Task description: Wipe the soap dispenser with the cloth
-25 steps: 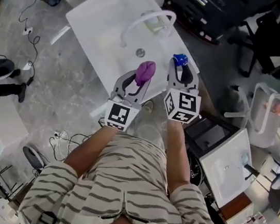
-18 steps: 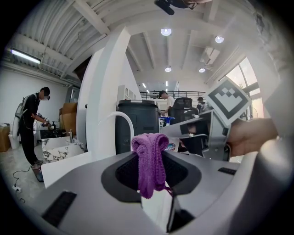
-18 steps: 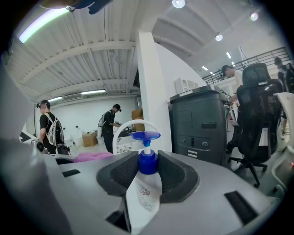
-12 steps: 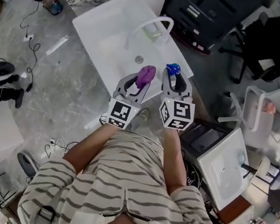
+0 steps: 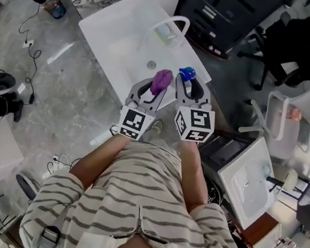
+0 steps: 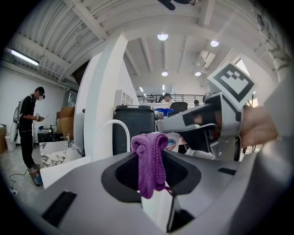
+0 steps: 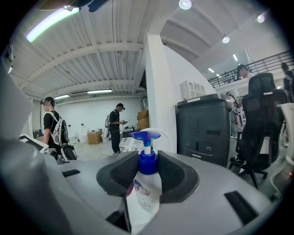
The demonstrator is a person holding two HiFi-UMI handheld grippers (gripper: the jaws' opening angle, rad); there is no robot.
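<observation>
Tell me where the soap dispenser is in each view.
Head view: soap dispenser just right of centre, in the right gripper.
Left gripper view: soap dispenser near centre, just right of the purple cloth.
Right gripper view: soap dispenser bottom centre, between the jaws.
Shared landmark: the dark cabinet.

Place: big open workshop/lab hall for sure, no way this is a real bathroom
Sinks: white sink unit [image 5: 112, 42] with a loop tap [image 5: 171, 22] standing free on the floor, second sink [image 5: 245, 183] off to the right
Floor: bare grey concrete [image 5: 78, 97], loose cables [image 5: 63, 161] lying around
Ceiling: exposed white beams [image 7: 92, 53], round spotlights [image 6: 162, 36], a strip light [image 7: 55, 20]
Furniture: black cabinet [image 5: 218, 9], office chair [image 5: 306, 39]
Extras: cardboard boxes [image 7: 95, 136], railed upper gallery [image 6: 151, 97], person with a backpack [image 7: 50, 126]
</observation>
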